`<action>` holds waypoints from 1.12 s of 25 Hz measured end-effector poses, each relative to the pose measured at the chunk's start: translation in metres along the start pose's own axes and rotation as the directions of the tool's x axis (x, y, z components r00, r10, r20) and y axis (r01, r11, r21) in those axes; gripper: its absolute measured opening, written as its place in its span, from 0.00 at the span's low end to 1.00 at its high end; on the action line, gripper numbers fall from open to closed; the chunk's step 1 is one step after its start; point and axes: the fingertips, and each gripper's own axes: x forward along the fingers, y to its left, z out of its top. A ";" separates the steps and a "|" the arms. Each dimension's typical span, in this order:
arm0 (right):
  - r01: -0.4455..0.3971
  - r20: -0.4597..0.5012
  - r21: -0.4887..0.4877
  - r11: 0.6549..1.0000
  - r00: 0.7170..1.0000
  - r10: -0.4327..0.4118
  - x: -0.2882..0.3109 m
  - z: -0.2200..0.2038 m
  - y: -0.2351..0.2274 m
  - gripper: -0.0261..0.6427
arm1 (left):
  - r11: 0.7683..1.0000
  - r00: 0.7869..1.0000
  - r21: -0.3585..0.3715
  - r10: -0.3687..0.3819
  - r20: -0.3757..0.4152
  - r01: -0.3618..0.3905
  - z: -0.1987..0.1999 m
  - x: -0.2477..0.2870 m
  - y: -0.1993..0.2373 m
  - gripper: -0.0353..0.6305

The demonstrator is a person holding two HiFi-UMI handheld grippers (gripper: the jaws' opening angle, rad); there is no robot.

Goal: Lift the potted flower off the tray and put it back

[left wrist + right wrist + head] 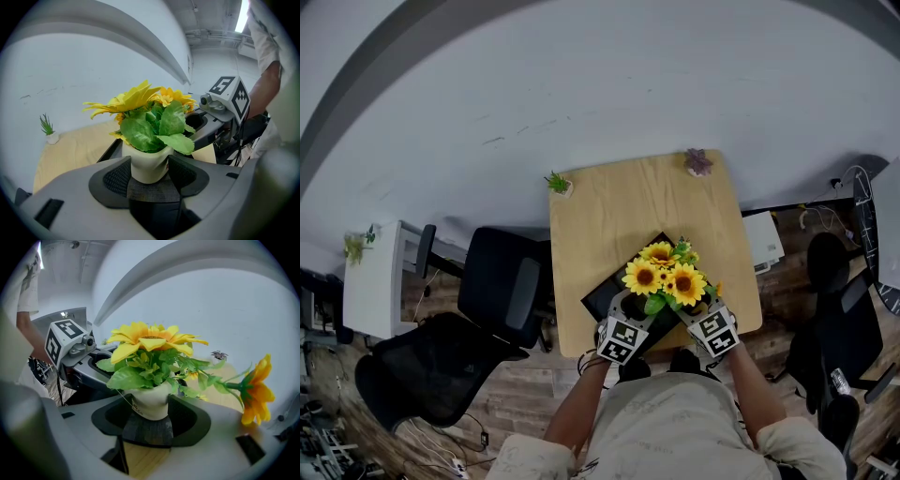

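The potted flower (pixel 666 277), yellow sunflowers with green leaves in a small white pot (pixel 149 166), is over the black tray (pixel 598 302) near the front of the wooden table (pixel 609 216). My left gripper (pixel 630 307) grips the pot from the left and my right gripper (pixel 701 307) from the right. In the left gripper view the pads (pixel 112 180) press the pot's sides. The right gripper view shows the same white pot (pixel 151 404) between its pads (pixel 185 416). Whether the pot's base touches the tray is hidden.
A small green plant (pixel 560 183) and a purple one (pixel 697 161) stand at the table's far corners. Black office chairs (pixel 502 286) crowd the left side, another chair (pixel 834 319) the right. A white box (pixel 764 239) sits beside the table's right edge.
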 end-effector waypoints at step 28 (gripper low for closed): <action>-0.016 0.002 0.079 0.997 1.000 0.016 0.007 -0.007 -0.001 0.43 | 1.000 0.999 0.004 -0.005 -0.040 0.005 -0.002 0.005 0.002 0.44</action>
